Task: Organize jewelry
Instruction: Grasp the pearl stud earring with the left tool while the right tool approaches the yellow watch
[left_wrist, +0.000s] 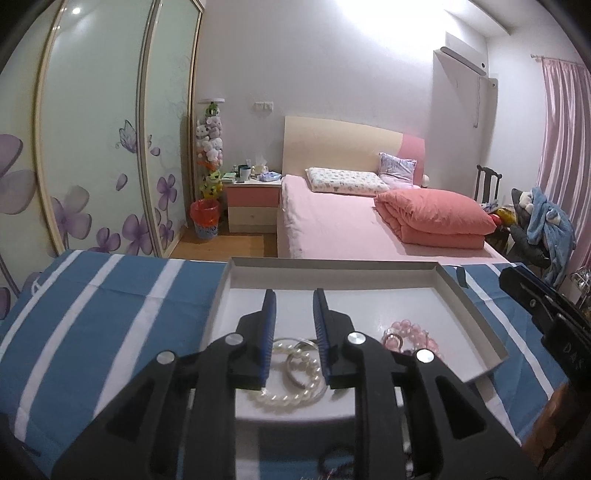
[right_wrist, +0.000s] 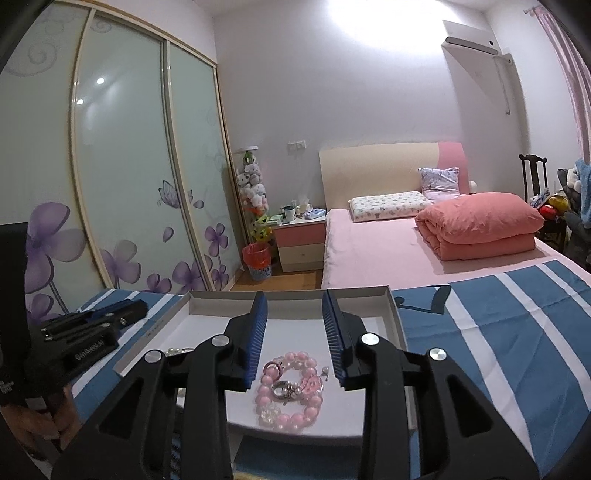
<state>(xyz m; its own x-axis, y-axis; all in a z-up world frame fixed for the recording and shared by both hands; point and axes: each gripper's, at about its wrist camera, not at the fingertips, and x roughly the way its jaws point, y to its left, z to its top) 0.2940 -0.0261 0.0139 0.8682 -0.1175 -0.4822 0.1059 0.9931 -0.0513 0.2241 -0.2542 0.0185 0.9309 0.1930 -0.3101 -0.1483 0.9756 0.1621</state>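
A shallow white box (left_wrist: 373, 306) lies on a blue-and-white striped cloth. Inside it, a white pearl bracelet (left_wrist: 295, 386) overlaps a thin silver ring (left_wrist: 295, 356). My left gripper (left_wrist: 294, 295) hovers over them, open, its blue pads clear of both. To the right in the box lies a pink bead bracelet (left_wrist: 410, 338). In the right wrist view the pink bead bracelet (right_wrist: 291, 393), with a small silver charm at its middle, lies under my right gripper (right_wrist: 294, 295), which is open and not touching it. The left gripper (right_wrist: 92, 325) shows at the left, the pearls (right_wrist: 177, 350) mostly hidden.
The striped cloth (left_wrist: 92, 314) spreads on both sides of the box (right_wrist: 221, 306). Beyond are a pink bed (right_wrist: 388, 251) with a folded coral quilt (right_wrist: 484, 225), a nightstand (right_wrist: 301, 243), a red bin (right_wrist: 256, 260) and sliding flowered wardrobe doors (right_wrist: 122, 166).
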